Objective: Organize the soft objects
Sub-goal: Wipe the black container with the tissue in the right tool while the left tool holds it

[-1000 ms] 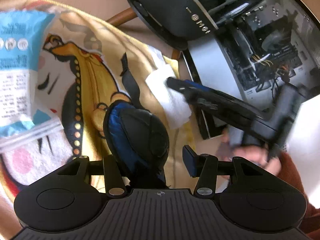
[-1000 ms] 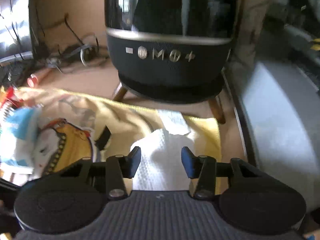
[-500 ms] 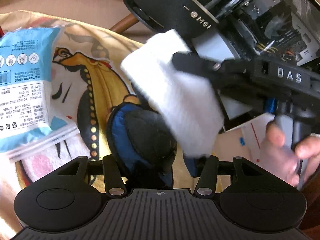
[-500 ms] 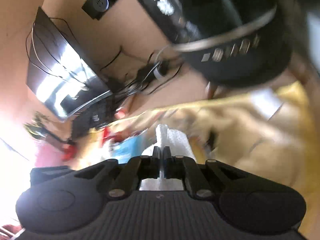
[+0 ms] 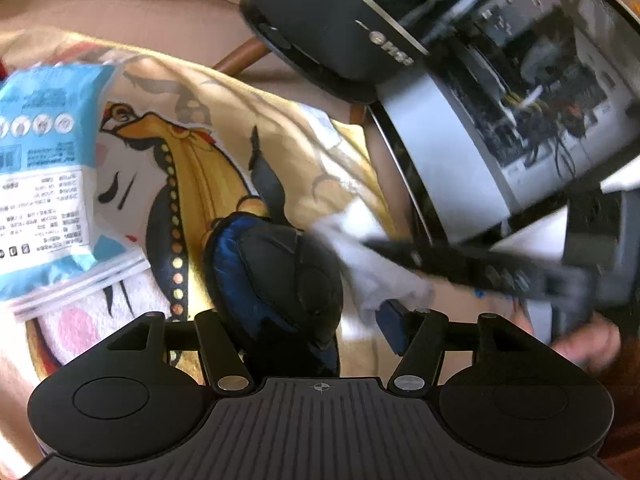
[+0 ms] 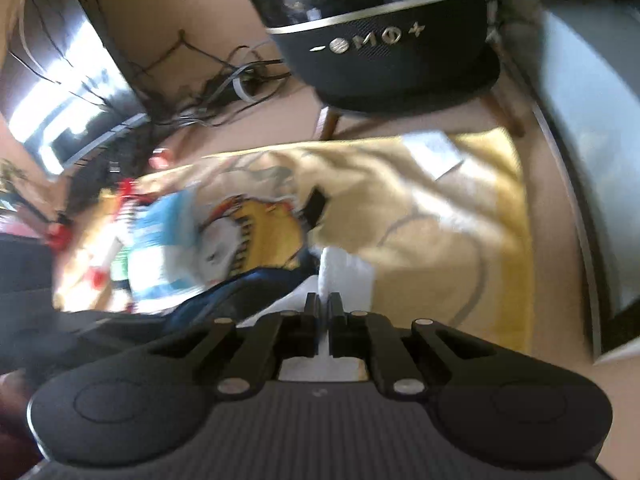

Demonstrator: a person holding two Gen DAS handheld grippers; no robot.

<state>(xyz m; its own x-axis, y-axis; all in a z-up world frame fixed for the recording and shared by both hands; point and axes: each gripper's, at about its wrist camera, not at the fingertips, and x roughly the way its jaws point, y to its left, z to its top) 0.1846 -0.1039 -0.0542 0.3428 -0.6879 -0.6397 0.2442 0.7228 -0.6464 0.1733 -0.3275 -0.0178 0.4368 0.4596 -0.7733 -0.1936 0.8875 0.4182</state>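
A soft blue-and-black padded thing (image 5: 280,280) lies on the yellow printed towel (image 5: 200,168) between the fingers of my left gripper (image 5: 304,320). Its jaws are opening, and the blue right pad (image 5: 394,328) stands clear of the padded thing. My right gripper (image 5: 384,246) comes in from the right, shut on a white folded cloth (image 5: 372,276) that hangs just beside the padded thing. In the right wrist view the right gripper (image 6: 324,308) pinches the white cloth (image 6: 344,276) over the towel (image 6: 440,240), blurred by motion.
A blue-and-white plastic packet (image 5: 44,160) lies on the towel's left part. A black speaker on wooden legs (image 5: 320,32) stands behind the towel, with an open computer case (image 5: 520,100) to its right. Cables (image 6: 224,80) and a monitor (image 6: 68,80) are at the back left.
The right gripper shut on the white cloth, lifted it off the towel, swung it over and brought it down beside the blue-and-black thing. The left jaws have widened.
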